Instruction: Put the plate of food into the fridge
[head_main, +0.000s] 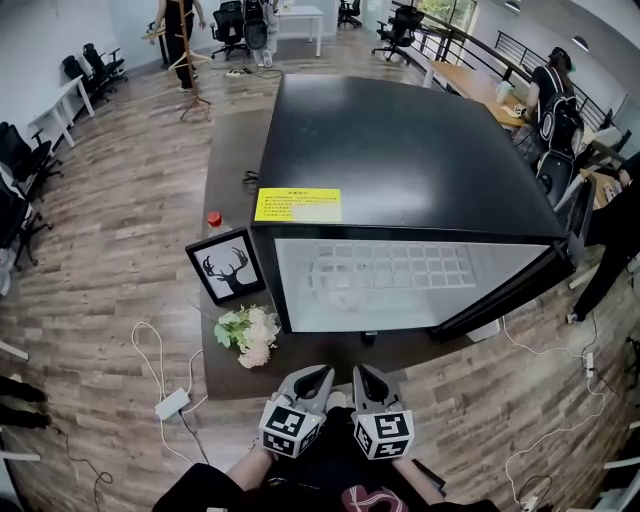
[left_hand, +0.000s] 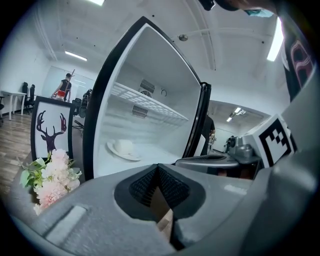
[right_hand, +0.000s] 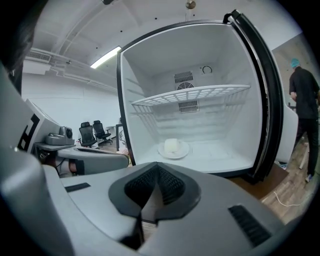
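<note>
A black mini fridge (head_main: 400, 150) stands on a low brown table (head_main: 232, 150) with its door (head_main: 510, 285) swung open to the right. Inside, a white plate (right_hand: 173, 148) with a pale block of food rests on the fridge floor, below the wire shelf (right_hand: 192, 94); the left gripper view shows that plate (left_hand: 123, 149) too. My left gripper (head_main: 318, 375) and right gripper (head_main: 362, 373) hover side by side near my body, in front of the open fridge. Both are shut with nothing between the jaws, as the left gripper (left_hand: 158, 167) and the right gripper (right_hand: 158, 167) show in their own views.
A framed deer picture (head_main: 227, 266) leans left of the fridge, with a bunch of pale flowers (head_main: 248, 333) in front of it and a red-capped item (head_main: 214, 219) behind. A white power strip (head_main: 172, 404) and cables lie on the wooden floor. Office chairs and people stand farther off.
</note>
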